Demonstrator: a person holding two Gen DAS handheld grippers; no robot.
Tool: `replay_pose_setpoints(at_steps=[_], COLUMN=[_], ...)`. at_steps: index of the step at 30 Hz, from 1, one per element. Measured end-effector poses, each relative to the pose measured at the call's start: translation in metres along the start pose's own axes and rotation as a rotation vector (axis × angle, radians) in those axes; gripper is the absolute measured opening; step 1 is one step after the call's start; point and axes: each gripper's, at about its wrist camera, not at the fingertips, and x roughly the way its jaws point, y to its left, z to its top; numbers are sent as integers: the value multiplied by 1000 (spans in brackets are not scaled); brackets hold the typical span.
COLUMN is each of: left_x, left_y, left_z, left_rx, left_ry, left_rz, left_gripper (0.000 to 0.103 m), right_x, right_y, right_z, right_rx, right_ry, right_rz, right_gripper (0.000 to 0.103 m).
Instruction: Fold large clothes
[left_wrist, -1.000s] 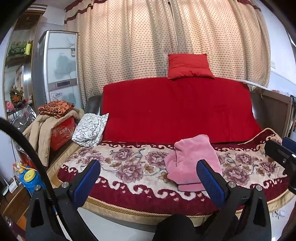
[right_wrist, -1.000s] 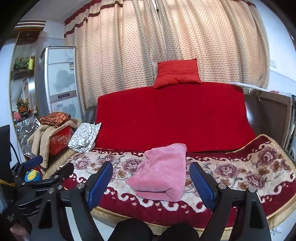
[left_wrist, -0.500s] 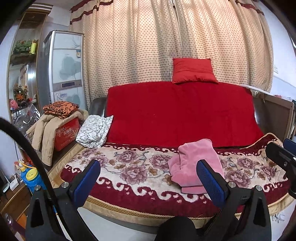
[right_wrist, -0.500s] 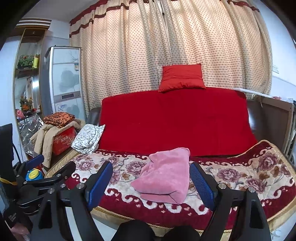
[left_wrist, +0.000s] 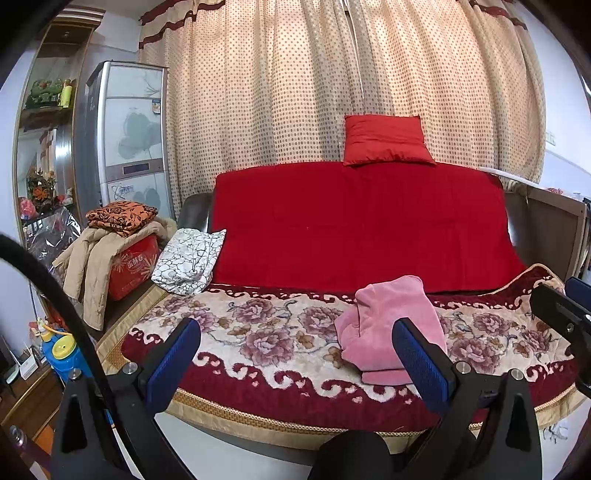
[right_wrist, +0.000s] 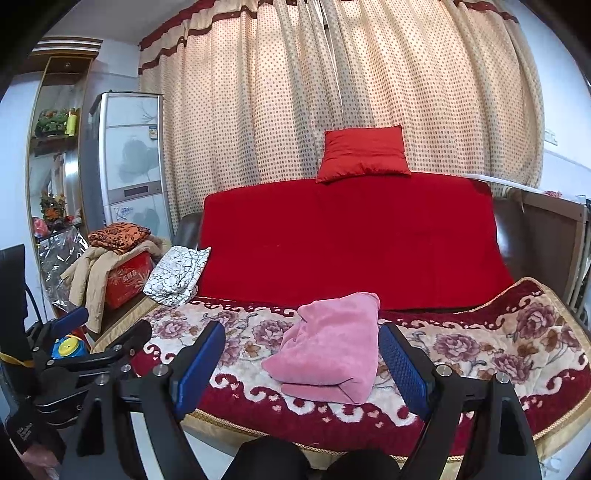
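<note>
A folded pink garment (left_wrist: 391, 325) (right_wrist: 332, 350) lies on the floral blanket (left_wrist: 258, 332) (right_wrist: 480, 343) that covers the sofa seat. My left gripper (left_wrist: 295, 343) stands open in front of the sofa's edge, nothing between its blue pads, the garment behind its right finger. My right gripper (right_wrist: 301, 343) is open too, held short of the seat with the pink garment framed between its fingers but farther off. From the right wrist view the left gripper (right_wrist: 92, 332) shows at the lower left; the right one (left_wrist: 565, 306) shows at the left view's right edge.
A red cover (left_wrist: 362, 221) drapes the sofa back, with a red cushion (left_wrist: 384, 140) on top. A black-and-white patterned cloth (left_wrist: 188, 258) sits at the seat's left end. Left of the sofa: a red box (left_wrist: 129, 266) under a beige coat and orange cloth, a tall cabinet (left_wrist: 129, 129), dotted curtains behind.
Both views have drawn back and up a little from the sofa: the sofa and pink garment sit lower and slightly smaller in frame. Both grippers stay open and empty.
</note>
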Motion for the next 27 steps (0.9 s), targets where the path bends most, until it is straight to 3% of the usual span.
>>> replay_pose_setpoints(at_steps=[27], left_x=[-1], left_y=[-15], left_z=[-2], left_rx=[39], left_ry=[7], left_rz=[-1], left_gripper=[103], right_x=[4], right_y=[-8], right_z=[-8], right_rx=[2], right_ry=[33], right_rz=[-51], right_gripper=[87])
